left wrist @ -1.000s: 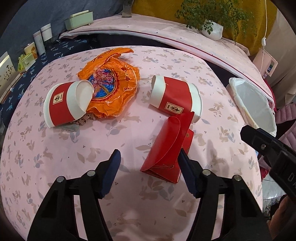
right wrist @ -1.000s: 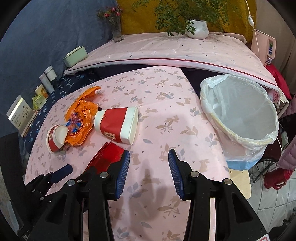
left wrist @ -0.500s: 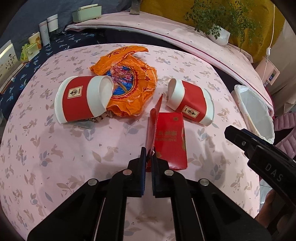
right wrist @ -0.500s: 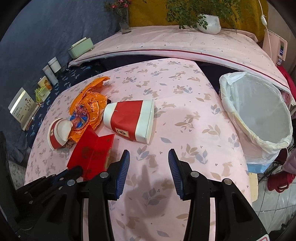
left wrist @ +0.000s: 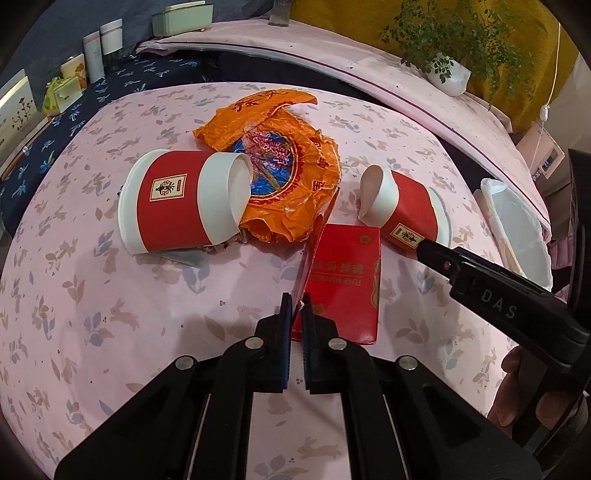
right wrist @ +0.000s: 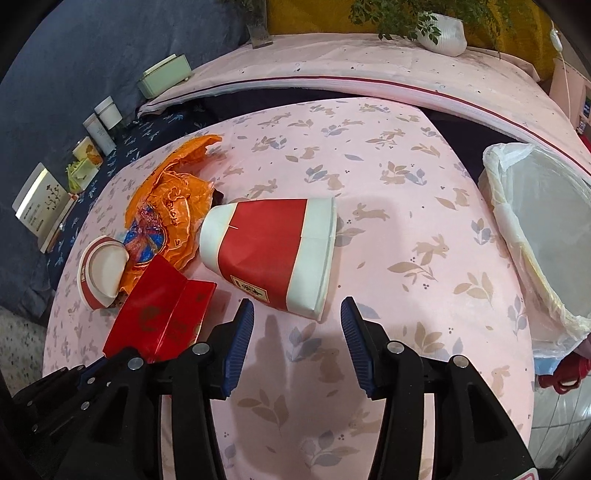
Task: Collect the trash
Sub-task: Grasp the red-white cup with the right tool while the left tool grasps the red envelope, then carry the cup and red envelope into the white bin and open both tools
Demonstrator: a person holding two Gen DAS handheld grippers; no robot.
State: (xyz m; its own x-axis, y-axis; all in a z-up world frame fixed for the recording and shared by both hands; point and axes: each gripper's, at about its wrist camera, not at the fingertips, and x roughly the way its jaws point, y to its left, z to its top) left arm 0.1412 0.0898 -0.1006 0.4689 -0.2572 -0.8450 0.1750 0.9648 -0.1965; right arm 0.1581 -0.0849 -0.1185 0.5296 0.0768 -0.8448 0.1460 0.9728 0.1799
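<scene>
My left gripper [left wrist: 294, 306] is shut on the raised flap of a flat red paper packet [left wrist: 347, 280] lying on the pink tablecloth. The same packet [right wrist: 162, 314] shows at lower left in the right wrist view. My right gripper [right wrist: 297, 321] hangs just in front of a red-and-white paper cup [right wrist: 266, 251] lying on its side. Its jaws are opening, and the cup's near rim reaches between the tips without touching the pads. A second cup [left wrist: 184, 206] lies beside a crumpled orange wrapper [left wrist: 280, 177].
A white-lined trash bin [right wrist: 546, 236] stands off the table's right edge. Behind the table runs a pink-covered ledge with a potted plant [right wrist: 439, 33] and a green box [right wrist: 164, 75]. Tins and cards [right wrist: 99, 129] sit on dark blue cloth at left.
My left gripper closed on the red packet's flap and turned the packet. My right gripper came down closer to the lying cup, and its jaws stand wider.
</scene>
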